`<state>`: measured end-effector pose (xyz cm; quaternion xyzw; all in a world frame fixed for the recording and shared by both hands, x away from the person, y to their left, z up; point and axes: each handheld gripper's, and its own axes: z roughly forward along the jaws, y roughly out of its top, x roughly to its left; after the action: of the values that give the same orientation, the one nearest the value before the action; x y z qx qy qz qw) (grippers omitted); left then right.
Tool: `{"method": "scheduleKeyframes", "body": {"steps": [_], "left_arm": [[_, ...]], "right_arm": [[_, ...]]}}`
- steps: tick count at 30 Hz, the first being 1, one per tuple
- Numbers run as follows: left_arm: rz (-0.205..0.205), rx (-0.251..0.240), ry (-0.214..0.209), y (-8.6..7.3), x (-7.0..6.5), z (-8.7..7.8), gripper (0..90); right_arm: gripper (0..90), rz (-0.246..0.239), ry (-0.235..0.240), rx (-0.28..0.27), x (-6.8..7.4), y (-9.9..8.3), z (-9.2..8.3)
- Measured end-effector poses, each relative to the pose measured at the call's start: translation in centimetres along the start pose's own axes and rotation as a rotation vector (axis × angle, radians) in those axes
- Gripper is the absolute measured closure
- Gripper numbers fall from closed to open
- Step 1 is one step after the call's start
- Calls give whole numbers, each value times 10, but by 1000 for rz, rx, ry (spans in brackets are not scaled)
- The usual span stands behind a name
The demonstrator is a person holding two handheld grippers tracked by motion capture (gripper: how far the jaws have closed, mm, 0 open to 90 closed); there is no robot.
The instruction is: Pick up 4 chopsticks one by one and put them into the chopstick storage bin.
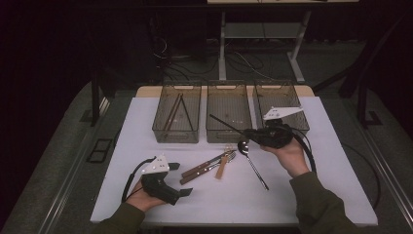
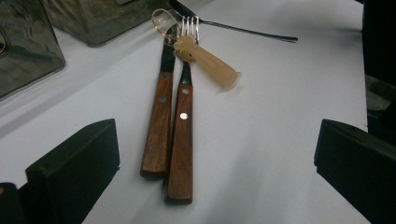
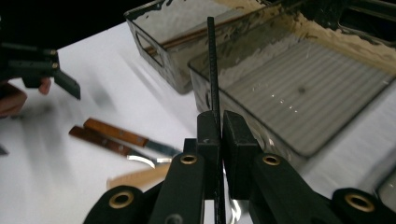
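Nearest the camera, the left hand-held gripper (image 1: 181, 179) rests on the white bench (image 1: 321, 195) with its jaws spread apart and nothing between them, facing two wooden-handled pieces of cutlery (image 2: 173, 135) and a pale plastic-handled utensil (image 2: 210, 63) lying across their tips. Farther right, the right hand-held gripper (image 3: 219, 123) hangs above the bench with its jaws clamped on a thin black chopstick (image 3: 212, 65), which slants out over the middle bin (image 1: 228, 114) of three clear bins. Two brown chopsticks (image 1: 175, 112) lie in the left bin (image 1: 178, 114). A long spoon (image 1: 252, 163) lies on the bench below the right hand (image 1: 291, 156).
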<state>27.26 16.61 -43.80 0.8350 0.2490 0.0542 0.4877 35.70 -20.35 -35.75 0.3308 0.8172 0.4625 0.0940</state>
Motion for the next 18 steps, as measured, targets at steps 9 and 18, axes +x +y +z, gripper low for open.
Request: {"method": "scheduleKeyframes", "body": {"steps": [9,18], "left_arm": [[3,0,-5,0,0,0,0],[-1,-2,-9,1,0,0,0]], "right_arm": [[861,-7,-24,18,8,33,33],[861,23,-42,29,13,63,73]]}}
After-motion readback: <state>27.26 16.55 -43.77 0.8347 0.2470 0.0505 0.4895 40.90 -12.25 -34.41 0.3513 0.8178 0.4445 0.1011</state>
